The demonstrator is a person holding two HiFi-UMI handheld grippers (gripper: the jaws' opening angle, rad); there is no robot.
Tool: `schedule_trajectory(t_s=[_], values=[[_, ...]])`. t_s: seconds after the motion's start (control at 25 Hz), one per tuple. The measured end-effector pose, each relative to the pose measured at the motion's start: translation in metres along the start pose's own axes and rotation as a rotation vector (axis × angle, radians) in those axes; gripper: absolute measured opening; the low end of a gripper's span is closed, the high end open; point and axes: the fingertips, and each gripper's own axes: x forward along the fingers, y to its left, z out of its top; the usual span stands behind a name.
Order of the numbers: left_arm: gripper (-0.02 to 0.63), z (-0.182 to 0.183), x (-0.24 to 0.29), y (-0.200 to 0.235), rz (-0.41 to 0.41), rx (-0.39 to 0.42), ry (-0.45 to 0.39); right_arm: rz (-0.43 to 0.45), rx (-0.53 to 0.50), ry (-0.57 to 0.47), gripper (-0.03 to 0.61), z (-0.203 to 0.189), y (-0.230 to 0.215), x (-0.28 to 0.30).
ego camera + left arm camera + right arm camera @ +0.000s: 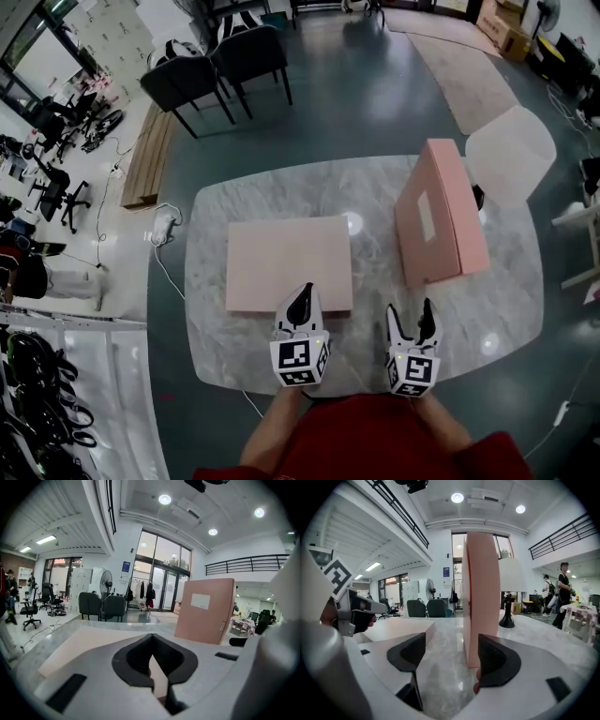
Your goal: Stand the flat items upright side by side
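Observation:
One pink flat box (289,262) lies face down on the marble table (216,309), left of centre. A second pink box (441,225) stands upright on its long edge at the right, white label facing left. My left gripper (302,305) is shut, empty, its tip over the lying box's near edge. In the left gripper view the left gripper (151,644) points across the lying box (89,644) toward the upright box (206,611). My right gripper (413,323) is open near the front edge. The right gripper (452,651) holds nothing and faces the upright box (480,597) end-on.
A white round seat (511,150) stands past the table's far right edge. Two black armchairs (220,66) stand farther back on the floor. A small black stand (506,613) sits on the table behind the upright box. A person (561,592) is far off to the right.

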Motion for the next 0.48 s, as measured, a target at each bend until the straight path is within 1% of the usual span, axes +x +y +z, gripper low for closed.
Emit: schedule_trajectory(t_s=[0.08, 0.2, 0.48], values=[[0.005, -0.001, -0.001, 0.008, 0.011, -0.006, 0.002, 0.042, -0.001, 0.009, 0.336, -0.002, 0.019, 0.000], [0.005, 0.000, -0.003, 0.022, 0.029, -0.008, 0.005, 0.093, 0.003, -0.002, 0.336, 0.006, 0.042, 0.009], [0.005, 0.005, -0.013, 0.061, 0.092, -0.010, 0.016, 0.202, -0.031, -0.083, 0.336, 0.050, 0.085, 0.054]])
